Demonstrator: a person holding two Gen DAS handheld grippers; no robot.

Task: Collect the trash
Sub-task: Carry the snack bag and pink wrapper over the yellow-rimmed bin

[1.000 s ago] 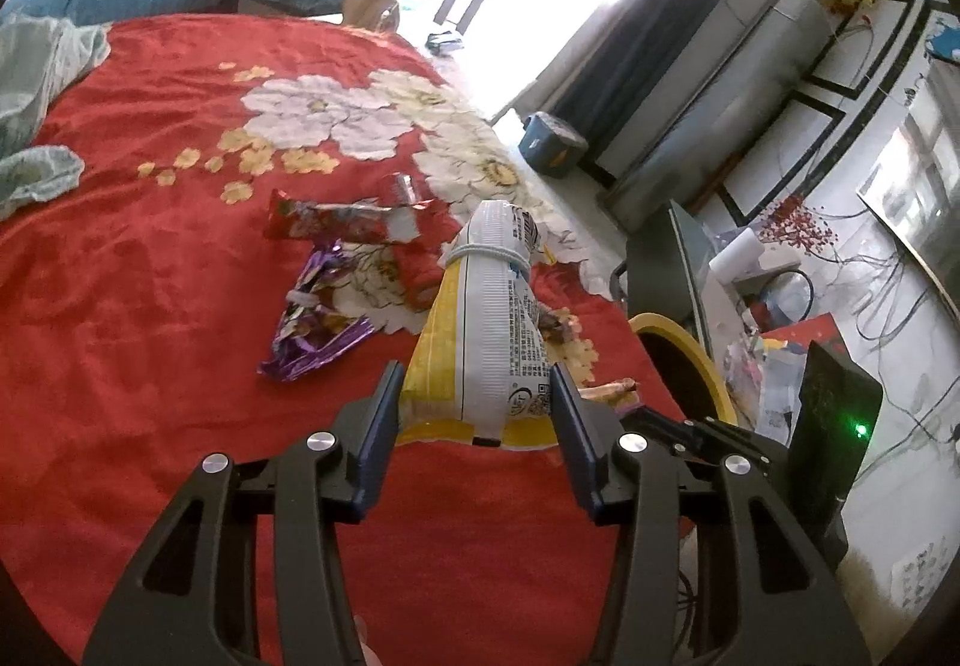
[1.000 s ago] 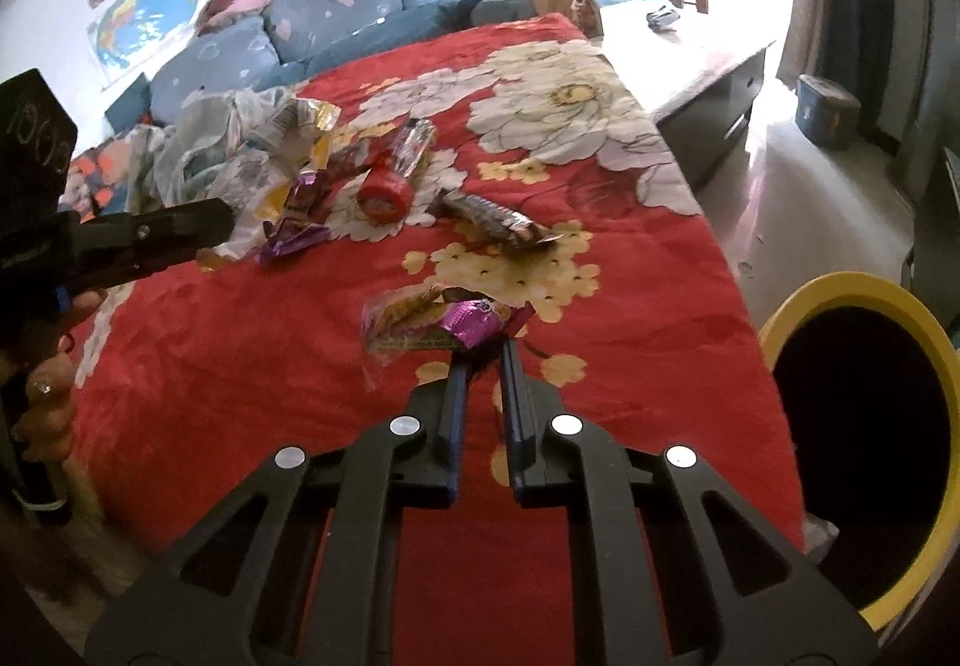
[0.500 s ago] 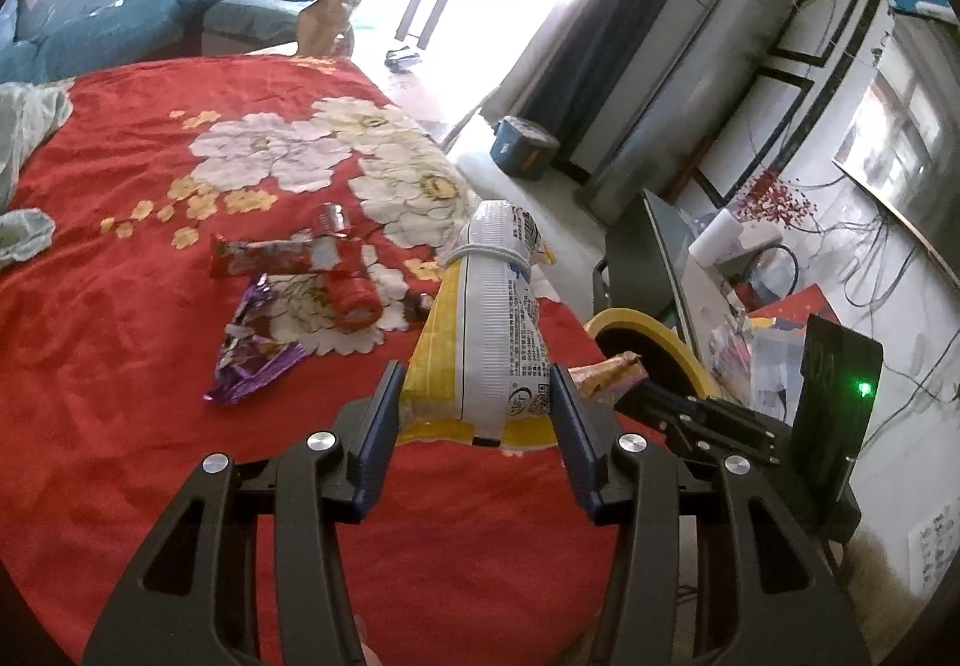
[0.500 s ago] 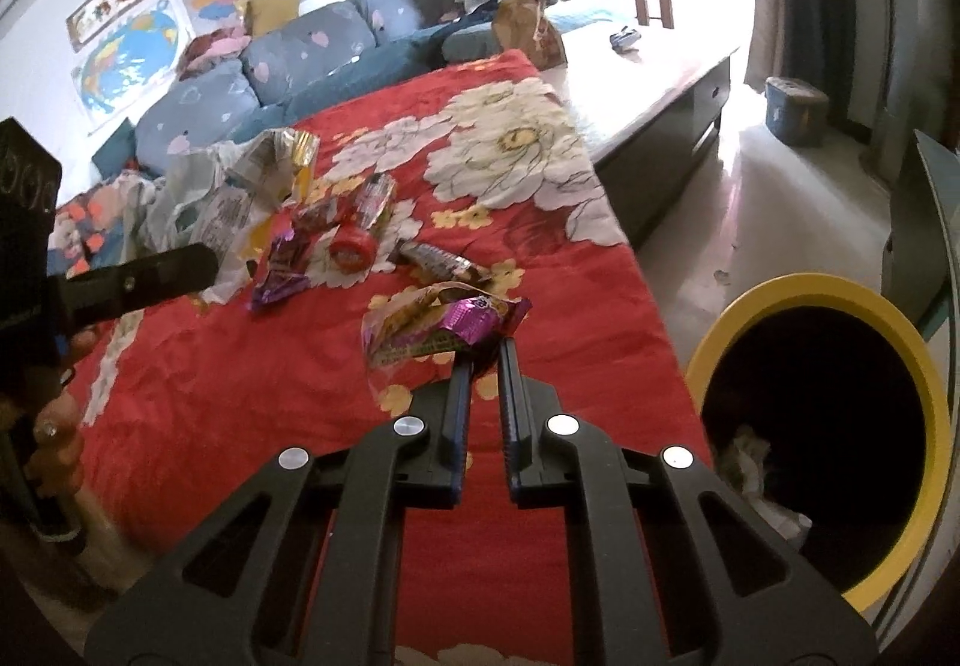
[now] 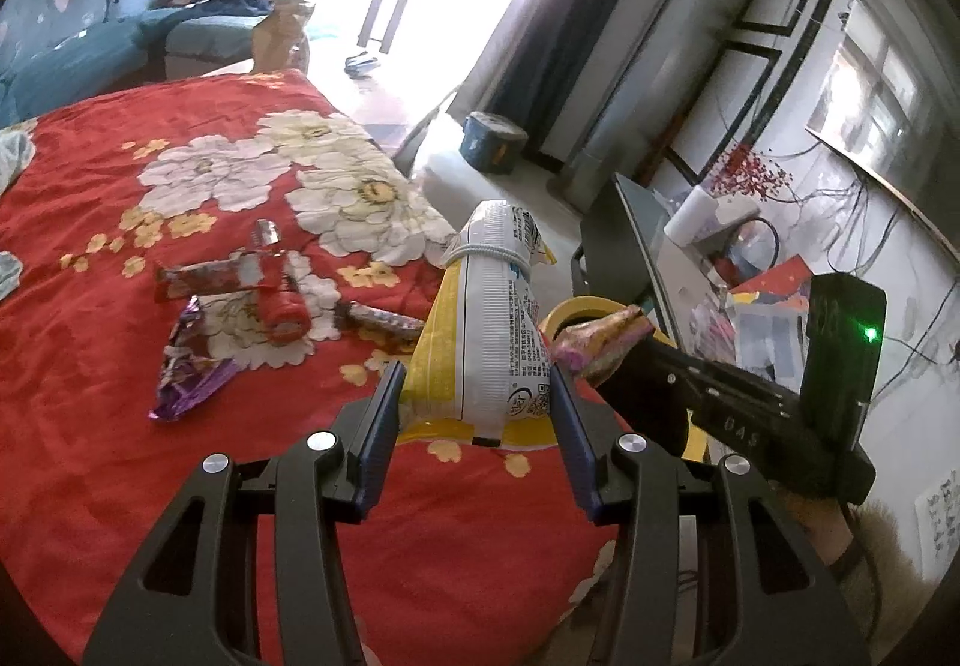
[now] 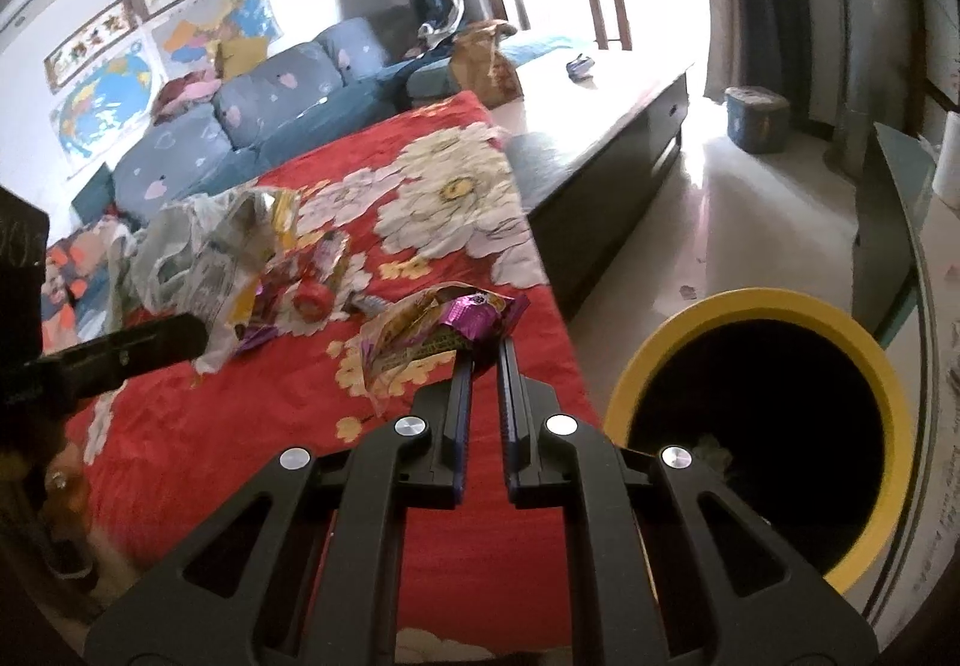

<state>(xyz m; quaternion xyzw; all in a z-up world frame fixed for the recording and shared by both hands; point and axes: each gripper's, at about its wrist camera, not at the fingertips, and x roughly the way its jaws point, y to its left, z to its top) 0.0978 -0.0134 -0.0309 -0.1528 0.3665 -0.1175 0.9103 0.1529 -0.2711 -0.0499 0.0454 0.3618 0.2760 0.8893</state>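
Observation:
My left gripper (image 5: 474, 390) is shut on a yellow and white snack bag (image 5: 492, 330), held upright above the red flowered cloth (image 5: 90, 366). My right gripper (image 6: 485, 351) is shut on a purple and yellow wrapper (image 6: 444, 330), held above the cloth's edge, left of the yellow-rimmed bin (image 6: 762, 426). In the left wrist view the wrapper (image 5: 600, 339) sits in front of the bin's rim (image 5: 576, 306). Loose on the cloth lie a purple wrapper (image 5: 186, 366), a red wrapper (image 5: 210, 279), a red cup (image 5: 285, 315) and a dark bar wrapper (image 5: 378, 318).
A blue sofa (image 6: 240, 126) stands behind the cloth. A dark low table (image 6: 600, 126) runs beyond the cloth's far end. A small blue stool (image 6: 756, 117) stands on the pale floor. Crumpled plastic bags (image 6: 198, 252) lie at the cloth's left.
Both grippers have lifted and moved right toward the bin with their loads. The purple and yellow wrapper has come up off the cloth and now sits near the bin's rim.

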